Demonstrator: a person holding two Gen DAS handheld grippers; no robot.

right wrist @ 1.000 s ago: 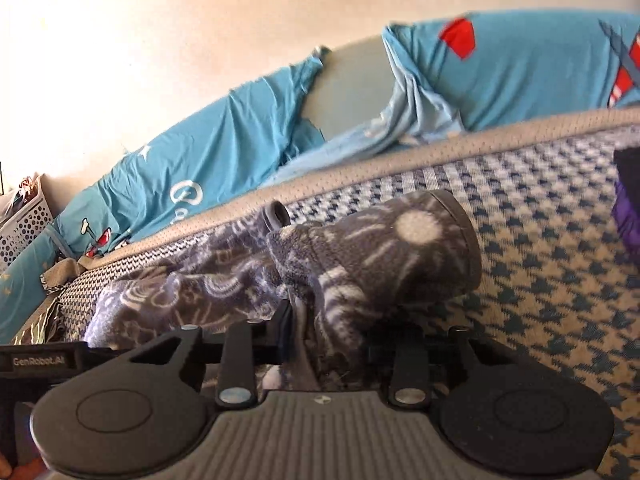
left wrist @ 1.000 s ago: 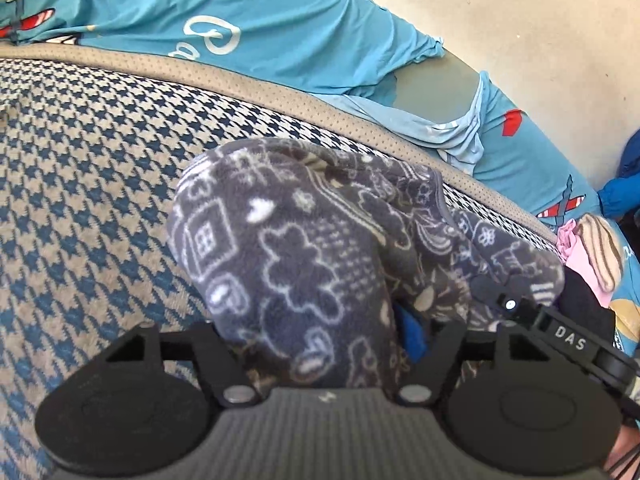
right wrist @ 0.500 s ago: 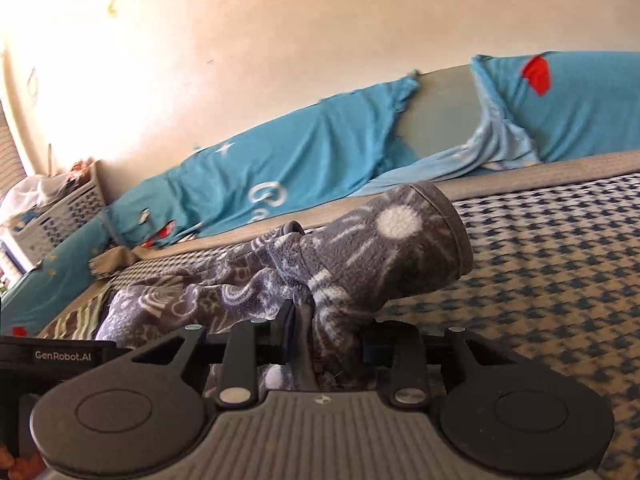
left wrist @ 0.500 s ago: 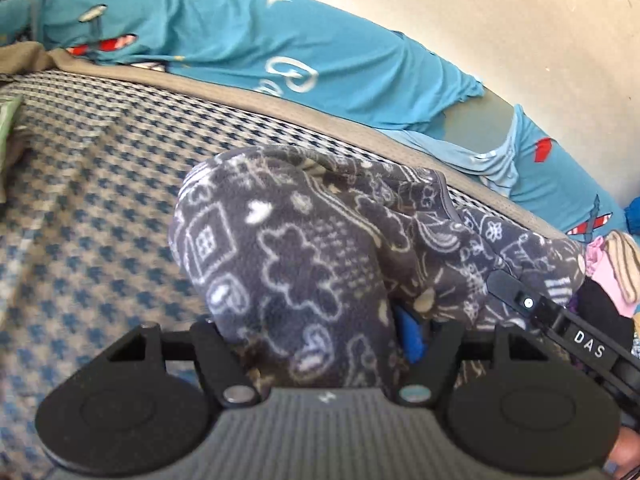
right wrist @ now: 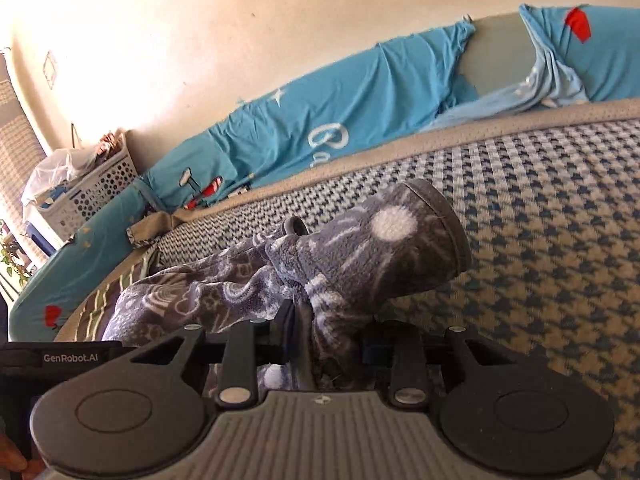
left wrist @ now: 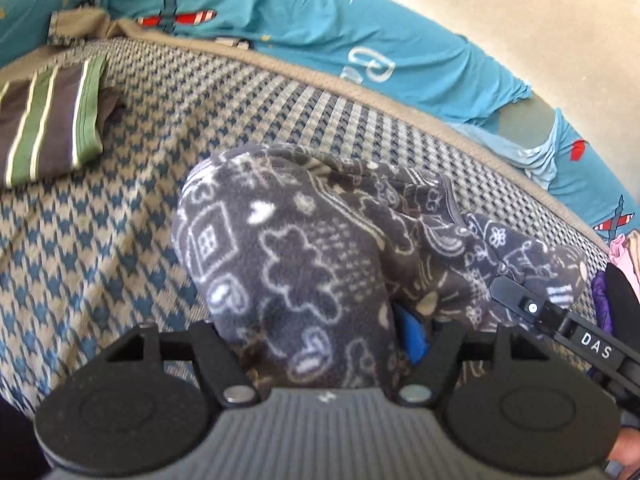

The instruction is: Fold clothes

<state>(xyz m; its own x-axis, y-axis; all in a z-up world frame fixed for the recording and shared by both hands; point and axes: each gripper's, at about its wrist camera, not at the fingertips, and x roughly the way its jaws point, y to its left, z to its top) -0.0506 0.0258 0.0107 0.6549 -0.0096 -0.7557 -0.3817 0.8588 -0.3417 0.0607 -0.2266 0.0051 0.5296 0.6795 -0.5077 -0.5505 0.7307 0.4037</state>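
Observation:
A dark grey fleece garment (left wrist: 304,248) with white doodle print hangs bunched between my two grippers, above the houndstooth bed cover (left wrist: 80,260). The left gripper (left wrist: 328,340) has a thick wad of the fleece filling its jaws, which are opening; a blue pad (left wrist: 412,336) shows beside the cloth. In the right wrist view the right gripper (right wrist: 328,336) is shut on a narrower fold of the fleece (right wrist: 380,252), whose cuffed end sticks out to the right. The right gripper's black body (left wrist: 560,320) shows at the right of the left wrist view.
A folded garment with green and brown stripes (left wrist: 52,128) lies on the bed at the left. A teal padded bumper (left wrist: 320,32) runs along the wall behind the bed. A white basket (right wrist: 92,196) stands at the far left. Pink and purple clothes (left wrist: 624,252) lie at the right edge.
Both grippers have carried the fleece leftward across the bed. The striped folded garment and the white basket have come into view. The left jaws stand slightly wider.

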